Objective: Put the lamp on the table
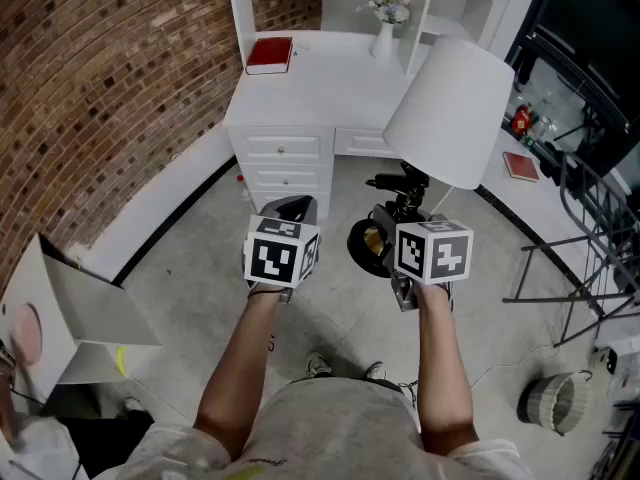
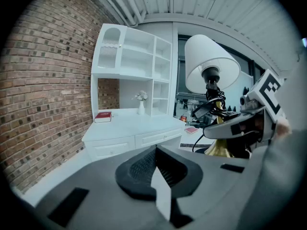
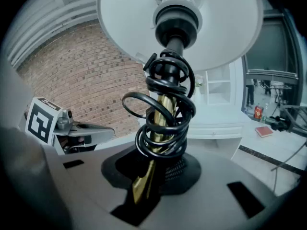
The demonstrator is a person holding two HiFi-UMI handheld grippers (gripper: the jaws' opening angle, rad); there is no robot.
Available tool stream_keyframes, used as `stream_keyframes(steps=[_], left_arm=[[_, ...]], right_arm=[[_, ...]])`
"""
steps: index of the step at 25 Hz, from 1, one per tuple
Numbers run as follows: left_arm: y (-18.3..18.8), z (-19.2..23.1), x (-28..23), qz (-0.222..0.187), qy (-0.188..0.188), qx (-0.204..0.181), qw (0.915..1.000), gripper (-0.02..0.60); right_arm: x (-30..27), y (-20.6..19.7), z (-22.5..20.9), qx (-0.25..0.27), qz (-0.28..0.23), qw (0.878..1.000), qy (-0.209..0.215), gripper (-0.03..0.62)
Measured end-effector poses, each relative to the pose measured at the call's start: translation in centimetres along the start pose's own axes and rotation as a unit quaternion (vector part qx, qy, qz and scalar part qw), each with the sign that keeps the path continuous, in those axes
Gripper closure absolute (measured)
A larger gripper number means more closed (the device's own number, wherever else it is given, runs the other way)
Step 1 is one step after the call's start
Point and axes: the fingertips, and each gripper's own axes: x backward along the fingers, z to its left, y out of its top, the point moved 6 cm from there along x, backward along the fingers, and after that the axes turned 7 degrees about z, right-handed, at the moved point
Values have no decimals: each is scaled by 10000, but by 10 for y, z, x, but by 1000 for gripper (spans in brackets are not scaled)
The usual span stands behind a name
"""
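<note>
Brass-stemmed lamp (image 1: 450, 108) grasped in my right hand-held gripper (image 3: 152, 174), carried above the floor; left hand-held gripper (image 2: 158, 169) clenched, empty. Next, I reckon: carry it to the white surface (image 1: 320, 78) at twelve o'clock.

1 lamp (image 1: 450, 98), 2 grippers (image 2: 156, 169) (image 3: 153, 176), 2 red books (image 1: 269, 54) (image 1: 521, 166), 1 vase (image 1: 384, 40), 1 table (image 1: 330, 78)

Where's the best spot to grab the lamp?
On the lamp, take the thin brass stem, low under the coiled cord, from the side, as the right gripper pinches it. It is slim enough for the jaws; the shade is too wide.
</note>
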Motion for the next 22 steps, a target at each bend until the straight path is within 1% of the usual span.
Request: stream_keyframes(steps=[14, 19, 22], left_arm=[[-2, 10, 2, 10, -56, 111, 9999, 588], [-3, 13, 0, 32, -47, 58, 10000, 588], [0, 19, -1, 25, -11, 88, 10000, 588]], right_arm=[[-3, -3, 7, -25, 76, 10000, 27, 503], [-8, -2, 6, -25, 93, 10000, -1, 503], [-12, 3, 5, -33, 71, 10000, 35, 503]])
